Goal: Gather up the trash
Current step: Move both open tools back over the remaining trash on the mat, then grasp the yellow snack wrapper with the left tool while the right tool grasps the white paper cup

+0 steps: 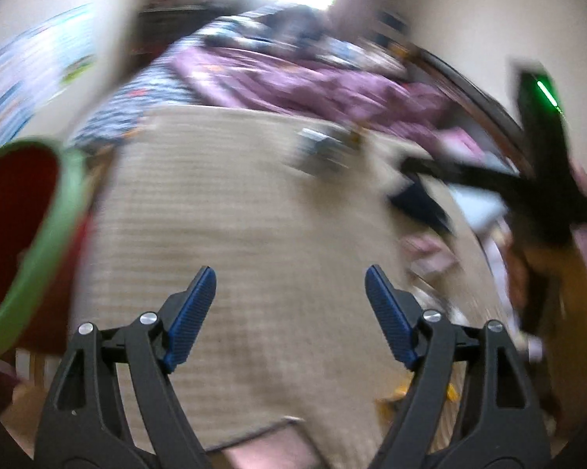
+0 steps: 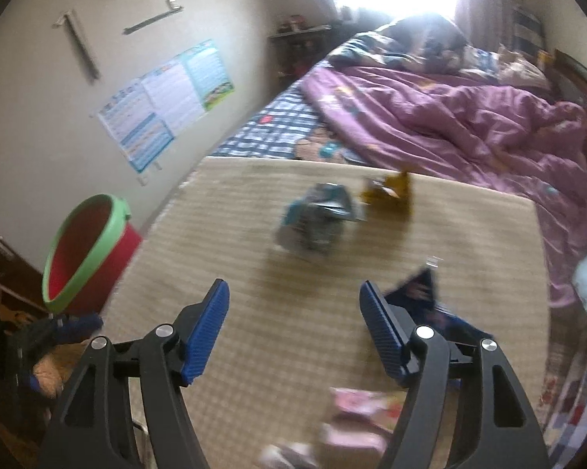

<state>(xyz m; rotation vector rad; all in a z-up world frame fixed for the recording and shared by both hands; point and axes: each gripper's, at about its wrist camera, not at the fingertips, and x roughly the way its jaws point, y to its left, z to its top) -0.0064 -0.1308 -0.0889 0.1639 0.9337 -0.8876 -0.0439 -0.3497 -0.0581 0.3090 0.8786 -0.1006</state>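
On the woven tan mat (image 2: 254,273) at the foot of the bed, several wrappers are left uncollected: a crumpled silver-blue one (image 2: 316,219), a yellow one (image 2: 391,193) just beside it, a dark blue one (image 2: 422,293) near the right gripper (image 2: 293,336), and pink ones (image 2: 356,406) at the near edge. Both the right and the left gripper (image 1: 291,318) are spread apart with nothing between them. A red bin with a green rim (image 2: 86,250) is seen beside the mat; its contents cannot be told.
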